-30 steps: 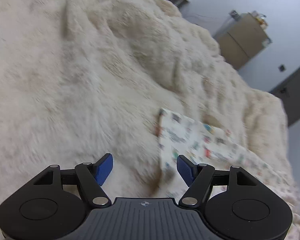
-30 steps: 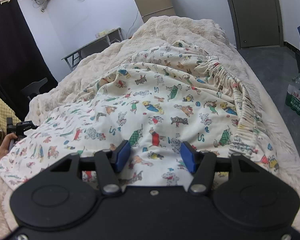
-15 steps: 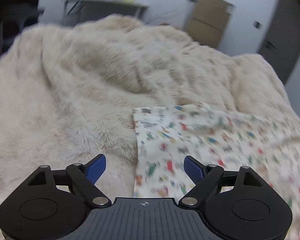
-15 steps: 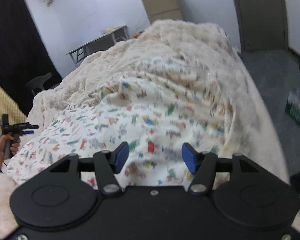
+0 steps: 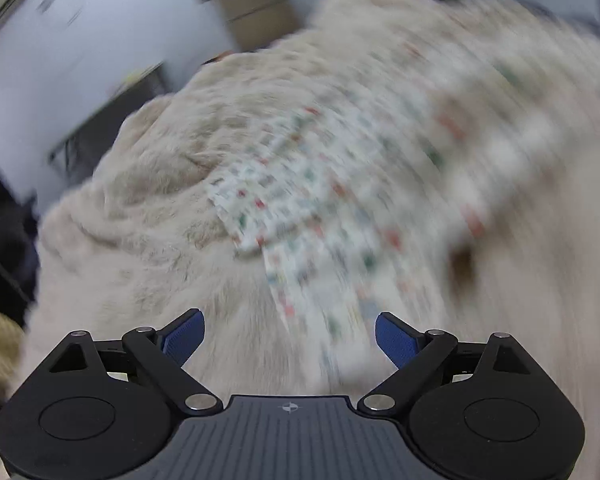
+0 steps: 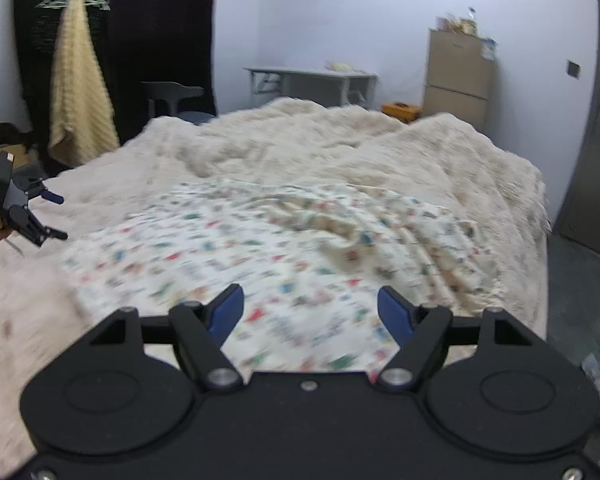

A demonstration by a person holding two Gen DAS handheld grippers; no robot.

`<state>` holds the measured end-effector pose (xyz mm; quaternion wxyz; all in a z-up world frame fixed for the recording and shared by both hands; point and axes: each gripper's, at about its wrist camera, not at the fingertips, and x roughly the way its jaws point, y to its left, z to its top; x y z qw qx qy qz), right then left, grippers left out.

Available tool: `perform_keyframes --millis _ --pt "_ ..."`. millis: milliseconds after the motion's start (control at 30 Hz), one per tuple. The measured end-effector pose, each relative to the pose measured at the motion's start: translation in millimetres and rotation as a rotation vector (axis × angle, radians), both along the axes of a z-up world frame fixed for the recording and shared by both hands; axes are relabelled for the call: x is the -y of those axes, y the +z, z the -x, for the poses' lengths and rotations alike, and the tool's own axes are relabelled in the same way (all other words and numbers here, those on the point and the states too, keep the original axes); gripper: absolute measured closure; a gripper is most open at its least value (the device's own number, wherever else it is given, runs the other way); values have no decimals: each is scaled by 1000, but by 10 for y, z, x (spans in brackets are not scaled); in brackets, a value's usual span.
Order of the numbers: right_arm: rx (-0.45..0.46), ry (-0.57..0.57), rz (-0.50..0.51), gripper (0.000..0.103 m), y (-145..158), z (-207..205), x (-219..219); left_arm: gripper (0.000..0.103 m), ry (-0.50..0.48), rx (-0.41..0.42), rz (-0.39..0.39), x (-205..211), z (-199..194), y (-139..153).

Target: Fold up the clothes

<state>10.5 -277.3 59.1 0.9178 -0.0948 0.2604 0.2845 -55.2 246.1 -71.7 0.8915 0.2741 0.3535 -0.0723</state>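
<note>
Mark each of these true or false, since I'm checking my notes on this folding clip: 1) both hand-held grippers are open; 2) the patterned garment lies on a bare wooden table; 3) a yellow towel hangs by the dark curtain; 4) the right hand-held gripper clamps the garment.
1) True: the left hand-held gripper and the right hand-held gripper both stand open, their jaws just widened, nothing pinched.
2) False: the patterned garment lies on a fluffy cream blanket.
3) True: a yellow towel hangs by the dark curtain.
4) False: its pads stand apart, off the cloth.
</note>
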Motion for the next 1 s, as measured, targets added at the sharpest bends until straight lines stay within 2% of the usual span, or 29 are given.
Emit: perform_keyframes --millis 33,100,133,167,233,400,467,533,667,767,833,867,933,967,1000 --pt "6 9 13 29 -25 120 -8 13 -62 -5 -40 39 166 -56" --pt "27 40 75 29 -67 334 -36 11 -176 -13 -71 101 279 -176" --pt "37 56 109 29 -76 415 -55 11 -227 -15 -116 181 257 -299" --pt "47 66 143 29 -70 463 -86 11 -230 -11 -161 255 181 -408" --pt "72 90 254 29 -88 580 -179 11 -211 -3 -194 306 78 -510" --pt "68 80 359 29 -214 532 -301 14 -136 90 -318 293 -65 -603" --pt "45 78 378 29 -287 488 -325 20 -135 122 -315 231 -40 -502" --pt "33 86 381 29 -344 481 -333 20 -129 145 -294 169 -16 -407" --pt "21 84 368 29 -417 519 -323 20 -99 214 -168 47 -35 -190" --pt "21 86 368 29 -429 504 -337 20 -124 182 -97 127 -147 -263" --pt "22 86 369 29 -434 509 -339 29 -216 86 -146 317 -164 -481" --pt "21 86 368 29 -435 508 -338 34 -227 82 -155 354 -157 -531" --pt "18 86 365 29 -439 495 -337 31 -244 81 -171 414 -152 -624" --pt "16 86 364 29 -441 491 -336 22 -229 102 -170 386 -182 -643" --pt "15 85 364 29 -444 489 -337 18 -215 121 -170 359 -207 -662"
